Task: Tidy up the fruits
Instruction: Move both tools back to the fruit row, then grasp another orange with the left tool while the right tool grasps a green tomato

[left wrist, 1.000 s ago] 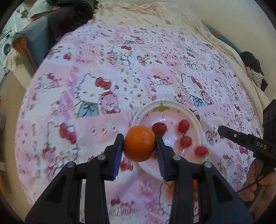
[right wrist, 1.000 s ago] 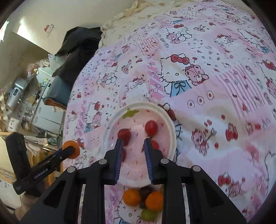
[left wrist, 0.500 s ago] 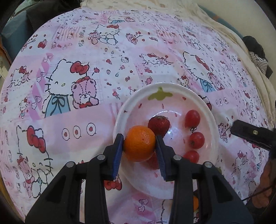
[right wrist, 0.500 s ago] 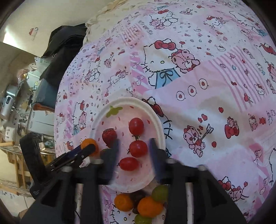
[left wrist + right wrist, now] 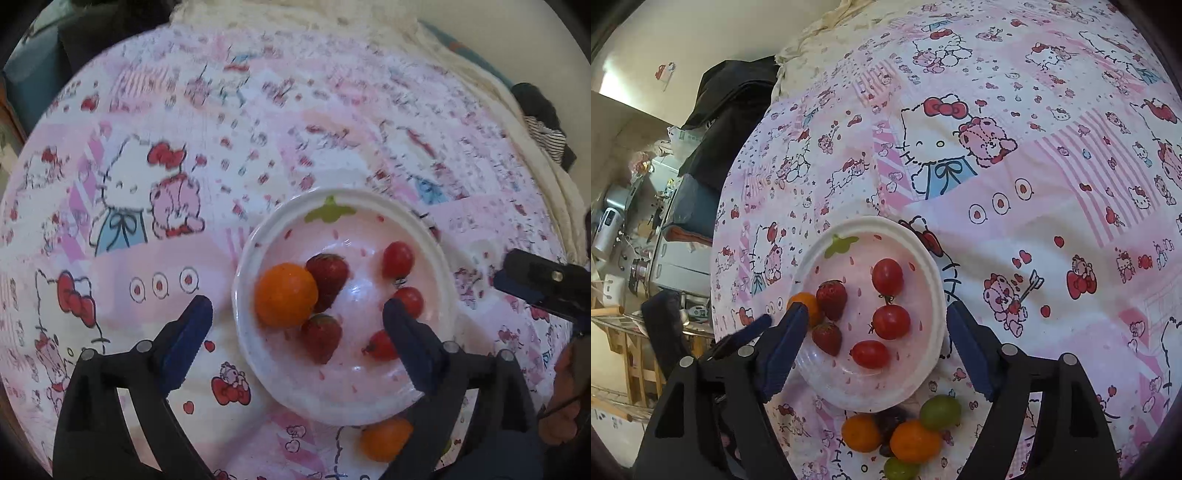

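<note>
The orange (image 5: pixel 286 294) sits in the plate (image 5: pixel 436 258) beside strawberries and tomatoes; the left tool (image 5: pixel 297 325) gapes wide, empty. The right tool (image 5: pixel 873 343) also spreads wide, holding nothing. Loose fruit (image 5: pixel 905 435) on the bed near the plate awaits sorting

Orange (image 5: pixel 286 294) in plate (image 5: pixel 334 199), against strawberry (image 5: pixel 328 271).

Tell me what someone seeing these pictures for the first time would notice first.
Probably the orange tangerine resting in the white plate beside two strawberries, with the open left gripper straddling it. Next, the loud pink Hello Kitty bedspread underneath, and the loose fruit pile just off the plate's near rim.
</note>
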